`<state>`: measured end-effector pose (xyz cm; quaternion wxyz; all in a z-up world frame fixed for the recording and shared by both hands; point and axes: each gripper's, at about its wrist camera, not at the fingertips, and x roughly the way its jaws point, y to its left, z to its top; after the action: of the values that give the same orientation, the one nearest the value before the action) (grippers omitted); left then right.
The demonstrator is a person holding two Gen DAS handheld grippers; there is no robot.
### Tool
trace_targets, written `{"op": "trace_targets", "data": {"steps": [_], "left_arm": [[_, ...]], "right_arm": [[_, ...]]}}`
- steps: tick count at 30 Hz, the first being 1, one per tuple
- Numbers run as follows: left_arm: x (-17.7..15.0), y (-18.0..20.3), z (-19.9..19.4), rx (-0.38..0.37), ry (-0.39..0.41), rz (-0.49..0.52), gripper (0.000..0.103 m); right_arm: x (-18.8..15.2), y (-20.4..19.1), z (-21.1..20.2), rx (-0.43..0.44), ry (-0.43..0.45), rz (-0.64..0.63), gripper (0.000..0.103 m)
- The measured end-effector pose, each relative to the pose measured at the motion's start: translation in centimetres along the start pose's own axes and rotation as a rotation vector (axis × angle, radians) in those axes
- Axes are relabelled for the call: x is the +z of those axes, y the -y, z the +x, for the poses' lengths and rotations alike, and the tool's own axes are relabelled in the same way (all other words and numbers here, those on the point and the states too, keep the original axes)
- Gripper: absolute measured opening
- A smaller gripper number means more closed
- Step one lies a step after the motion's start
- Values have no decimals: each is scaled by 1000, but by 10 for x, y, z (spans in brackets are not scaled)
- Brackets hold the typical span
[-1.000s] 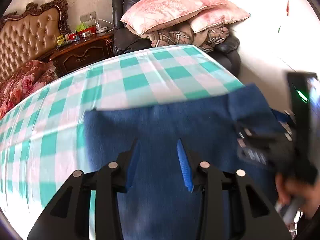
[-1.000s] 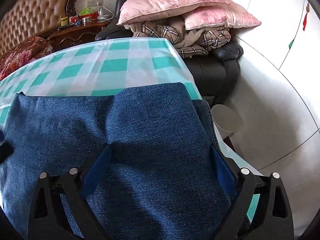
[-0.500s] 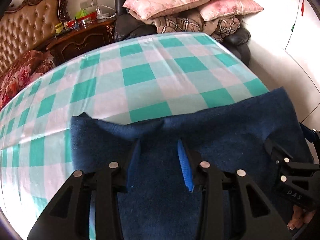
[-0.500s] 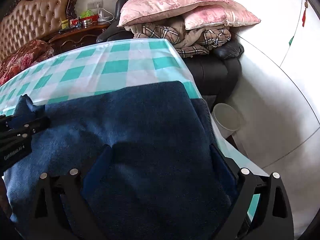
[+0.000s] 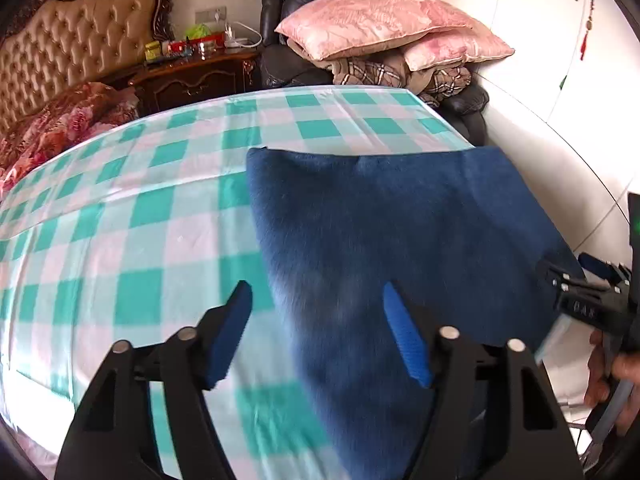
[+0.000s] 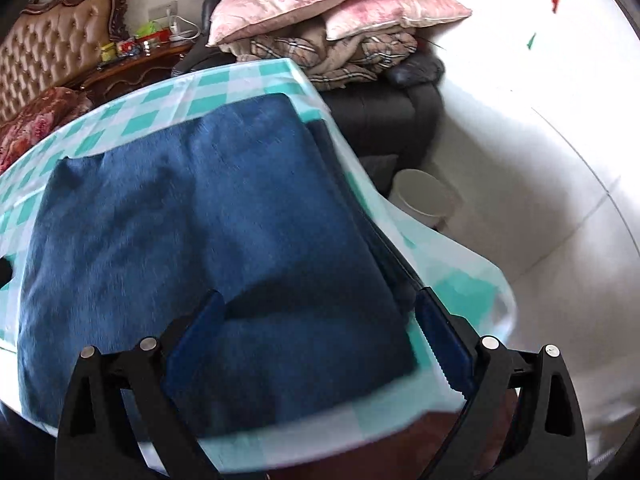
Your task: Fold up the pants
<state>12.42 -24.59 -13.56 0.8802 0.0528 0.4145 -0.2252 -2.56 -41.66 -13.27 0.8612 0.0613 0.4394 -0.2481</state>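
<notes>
Folded blue pants (image 5: 392, 216) lie flat at the right end of the checked tablecloth (image 5: 132, 216).

Beyond the table stand an armchair (image 6: 384, 112) piled with pink pillows (image 5: 372, 16), then a white bin (image 6: 424, 196). The left gripper (image 5: 316, 320) has just been opening, released and empty at the pants' left edge; the right gripper (image 6: 320, 328) gapes wide over them, gripping nothing.

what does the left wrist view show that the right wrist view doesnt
Only the left wrist view shows the right gripper from outside, with the hand holding it, and the left gripper, whose jaws have just been opening, with nothing pinched. Only the right wrist view shows the white bin on the floor. Both show the folded blue pants on the checked cloth, and the pink pillows.
</notes>
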Motion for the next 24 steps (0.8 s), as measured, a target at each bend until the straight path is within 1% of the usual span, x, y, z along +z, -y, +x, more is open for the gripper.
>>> {"op": "trace_targets", "data": {"steps": [2, 4, 5, 7, 9, 12, 17, 24], "left_arm": [[-13, 1, -18, -26, 11, 2, 77], [-22, 5, -33, -42, 19, 16, 86], [-26, 8, -39, -54, 23, 24, 89], [-31, 15, -53, -95, 29, 35, 101], [-34, 21, -63, -126, 44, 43, 101], [-36, 34, -79, -144, 82, 78, 101], [-34, 42, -92, -168, 109, 65, 101], [-31, 43, -99, -151, 131, 64, 101]], "right_arm": [[-6, 4, -15, -10, 12, 18, 92], [-9, 8, -30, -6, 22, 37, 92], [-11, 8, -37, -5, 27, 43, 92], [-15, 9, -53, -18, 43, 44, 92], [-18, 9, -66, -31, 55, 40, 92], [-22, 10, -81, -35, 71, 35, 92], [-23, 15, -88, -36, 72, 45, 92], [-23, 14, -93, -34, 90, 37, 92]]}}
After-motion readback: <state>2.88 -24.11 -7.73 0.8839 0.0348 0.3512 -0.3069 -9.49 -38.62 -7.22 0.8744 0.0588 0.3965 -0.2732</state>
